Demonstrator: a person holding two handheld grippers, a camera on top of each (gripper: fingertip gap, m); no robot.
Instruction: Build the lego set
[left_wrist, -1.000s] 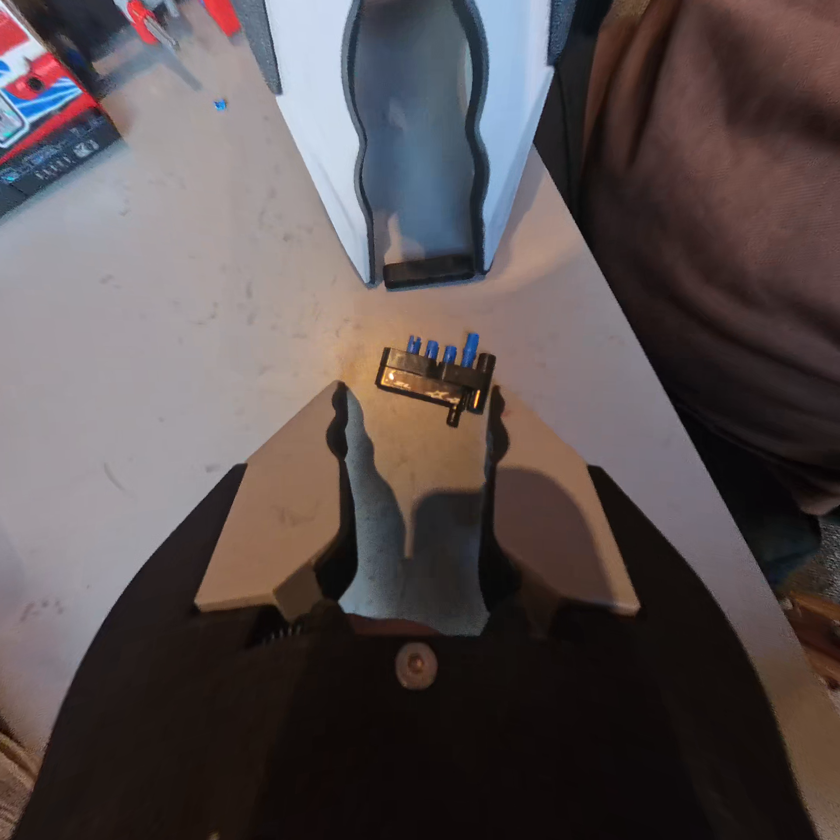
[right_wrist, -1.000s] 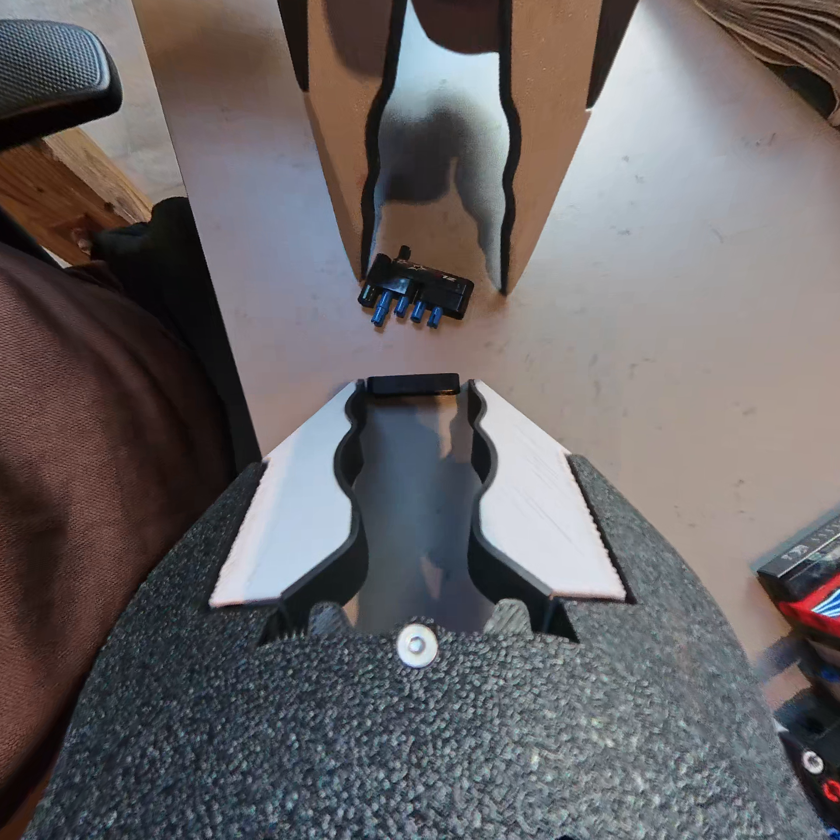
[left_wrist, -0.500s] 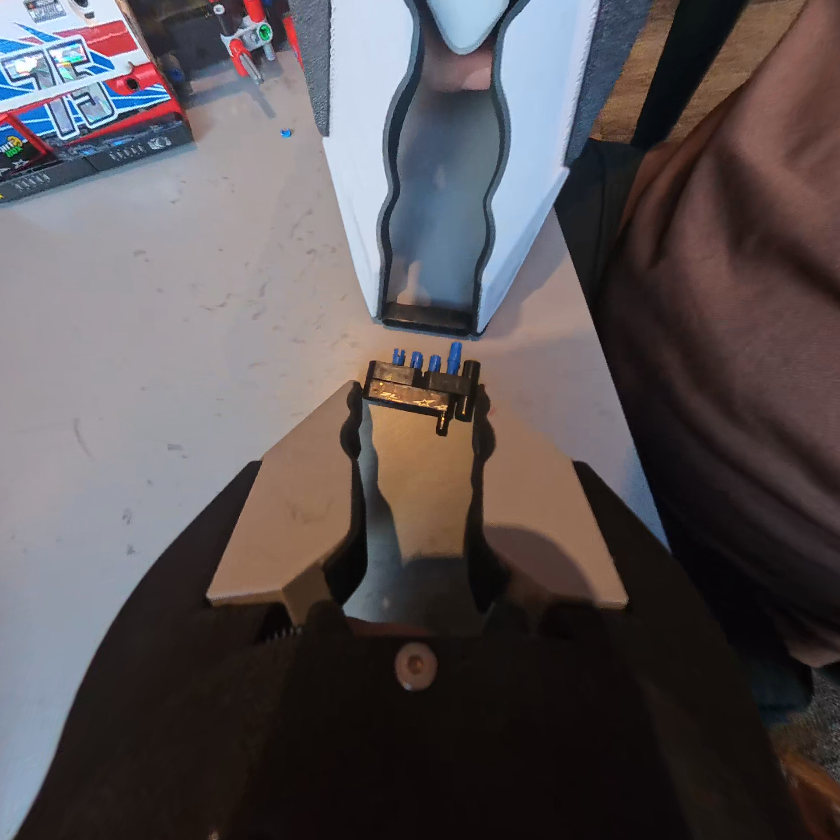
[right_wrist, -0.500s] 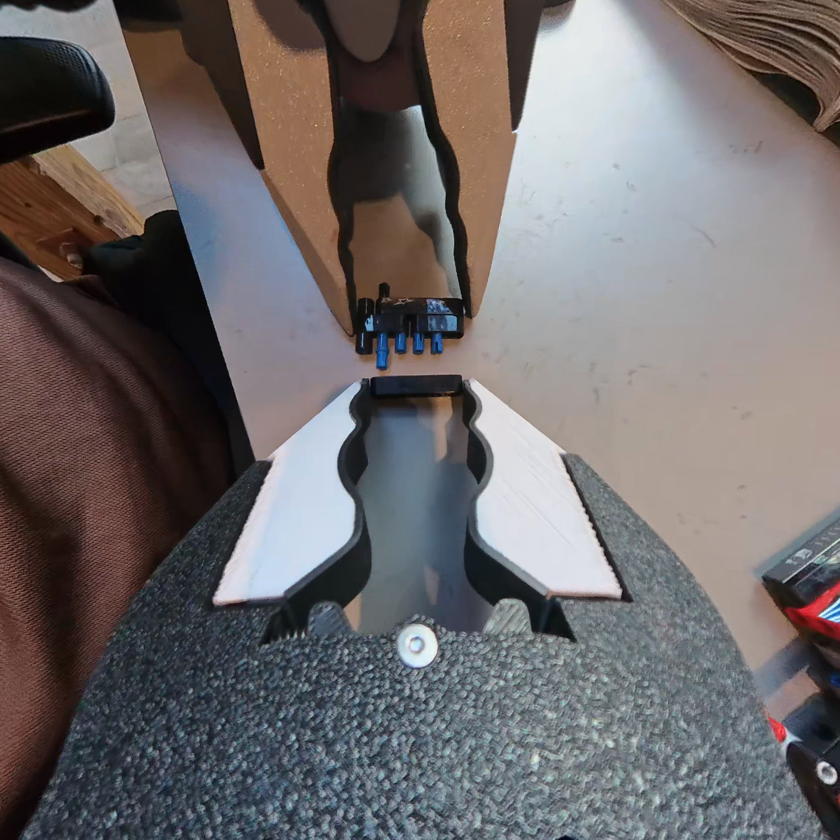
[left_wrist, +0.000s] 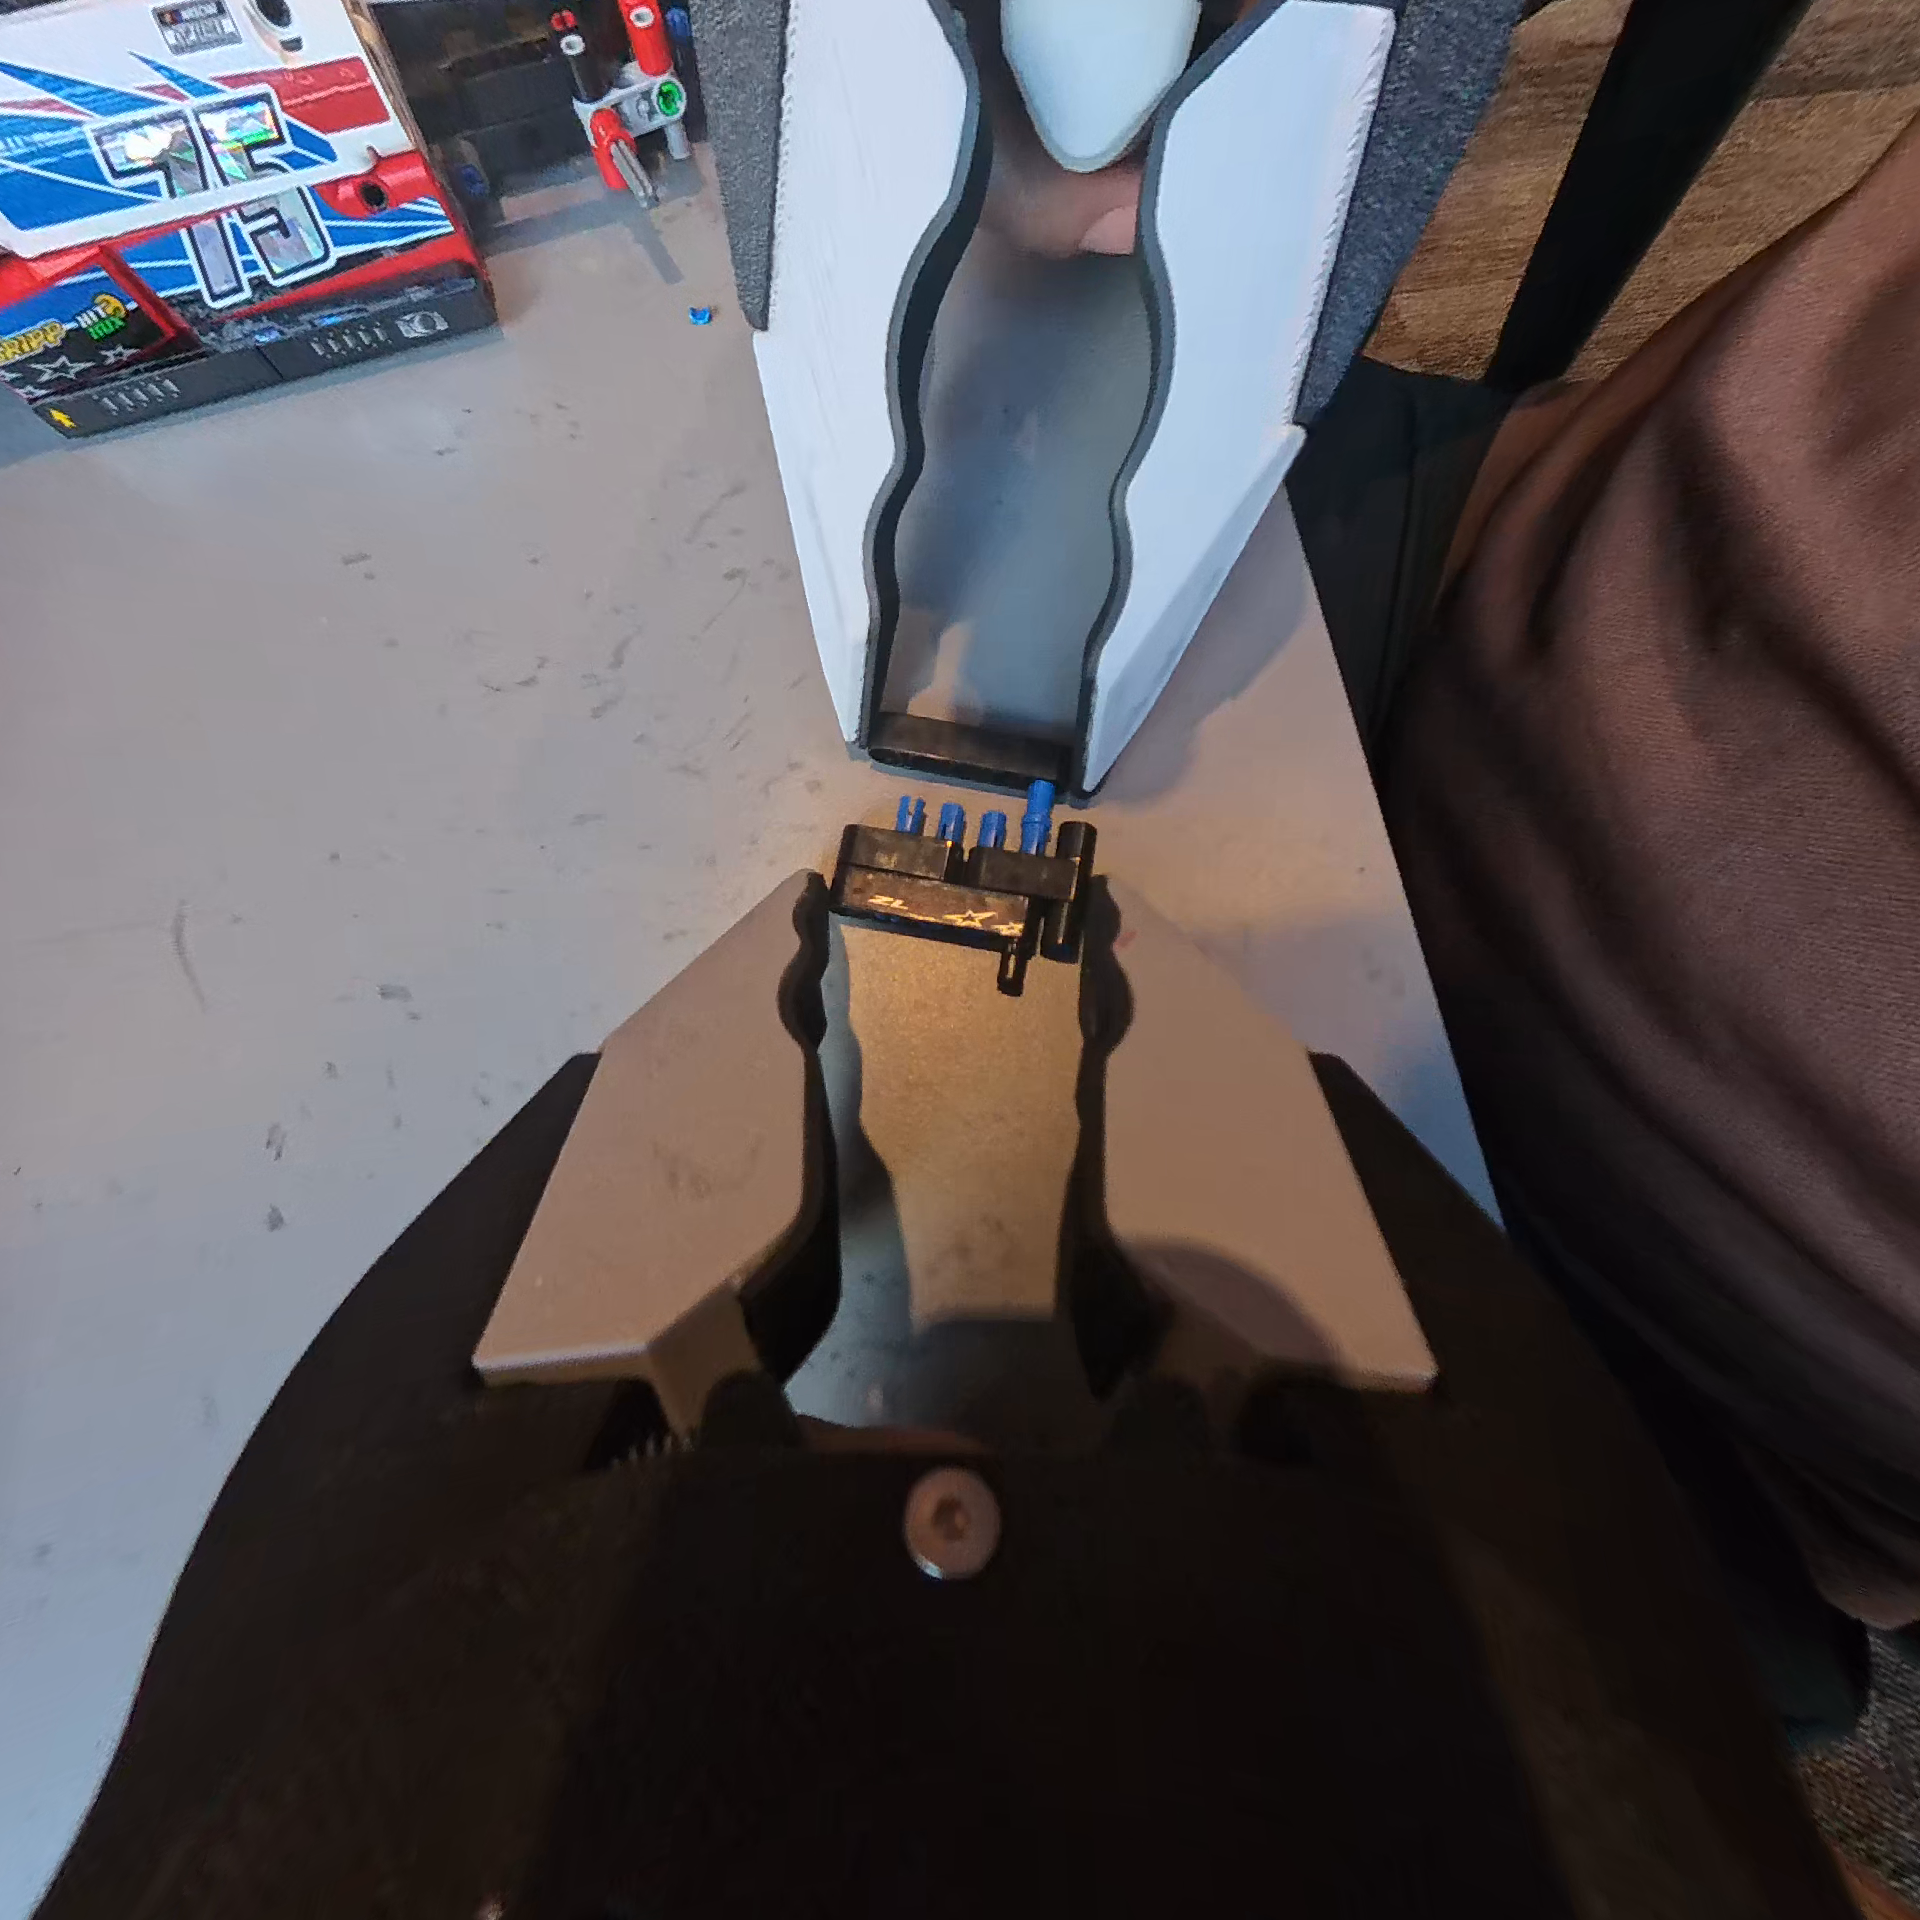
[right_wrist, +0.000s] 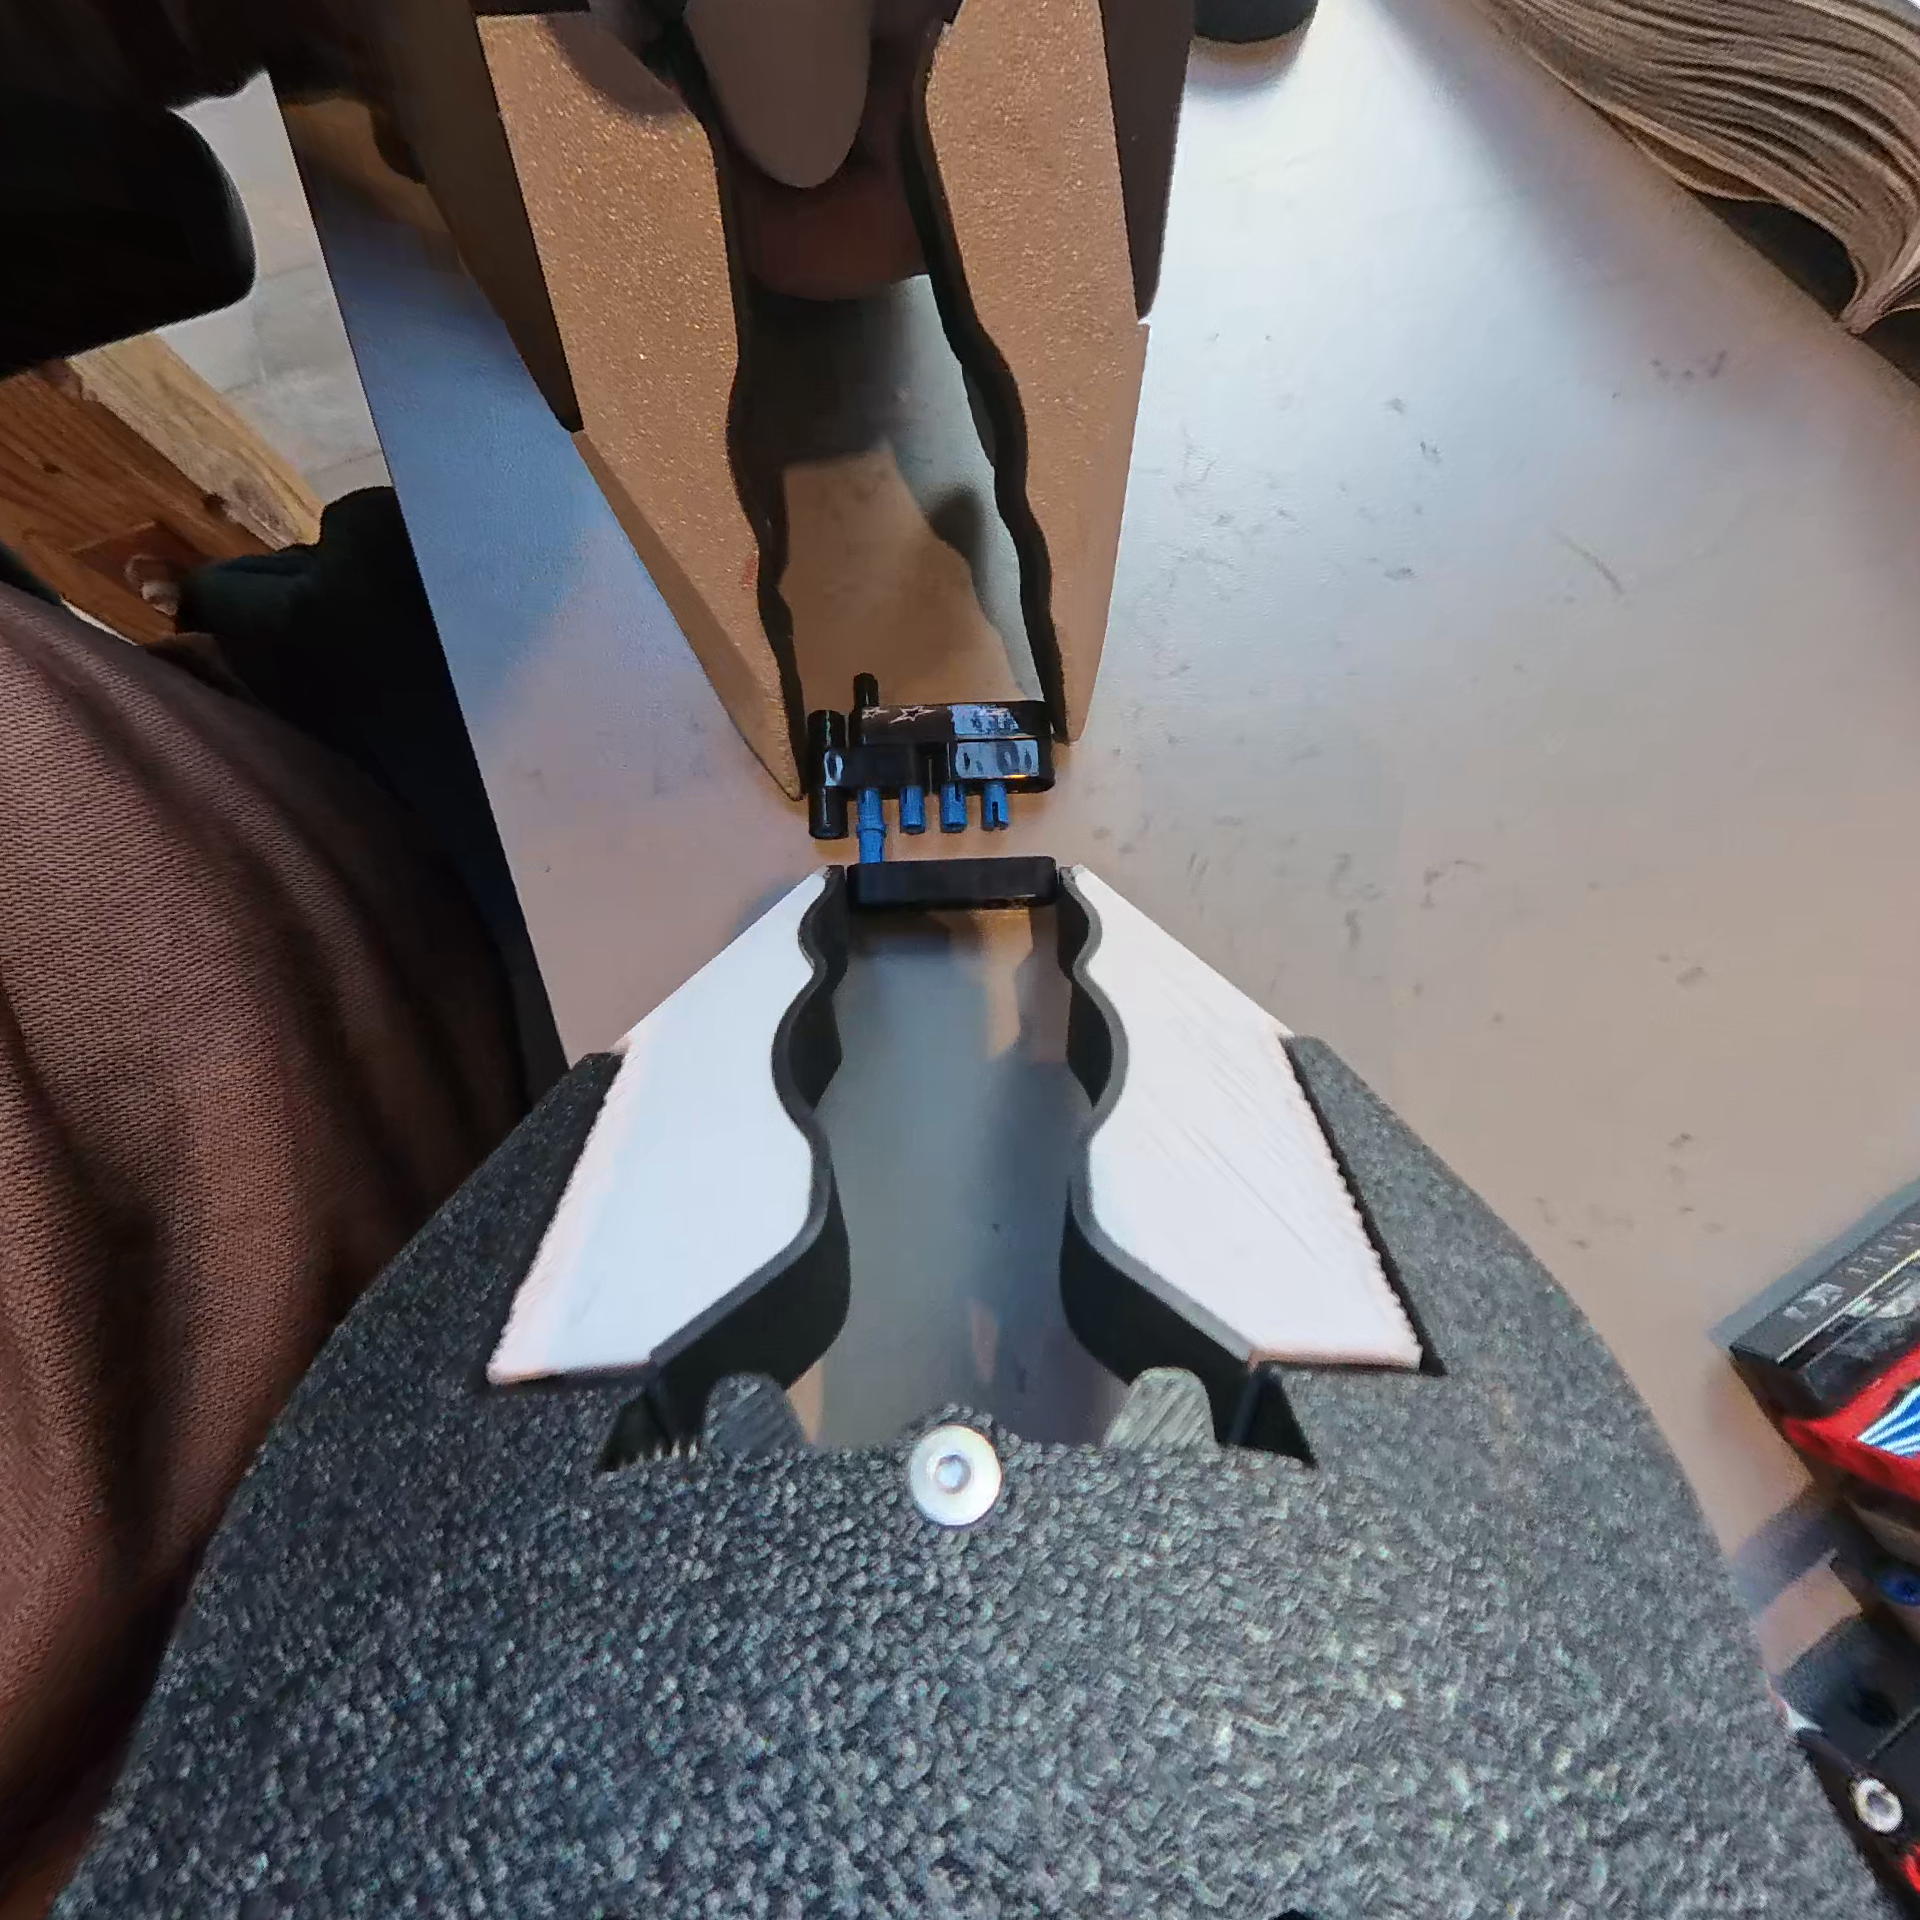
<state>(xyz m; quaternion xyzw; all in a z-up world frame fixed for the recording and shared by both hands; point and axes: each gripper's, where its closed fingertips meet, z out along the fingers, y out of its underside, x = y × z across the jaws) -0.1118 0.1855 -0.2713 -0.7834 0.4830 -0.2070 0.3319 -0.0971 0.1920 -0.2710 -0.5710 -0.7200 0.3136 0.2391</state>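
boxed set (left_wrist: 208, 208) cropped, paper stack (right_wrist: 1714, 135) cropped

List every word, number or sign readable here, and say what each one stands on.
I won't quote writing; it stands on:
Colourful box, left view's top left: large numerals, small print.
Black lego assembly: sticker with tiny marks, blurred.
Box edge, right view: print too small.
Black beam: none.

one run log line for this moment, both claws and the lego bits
left claw: shut on black pinned assembly | right claw: shut on black beam | blue pins face beam, longest nearly touching | not yet joined
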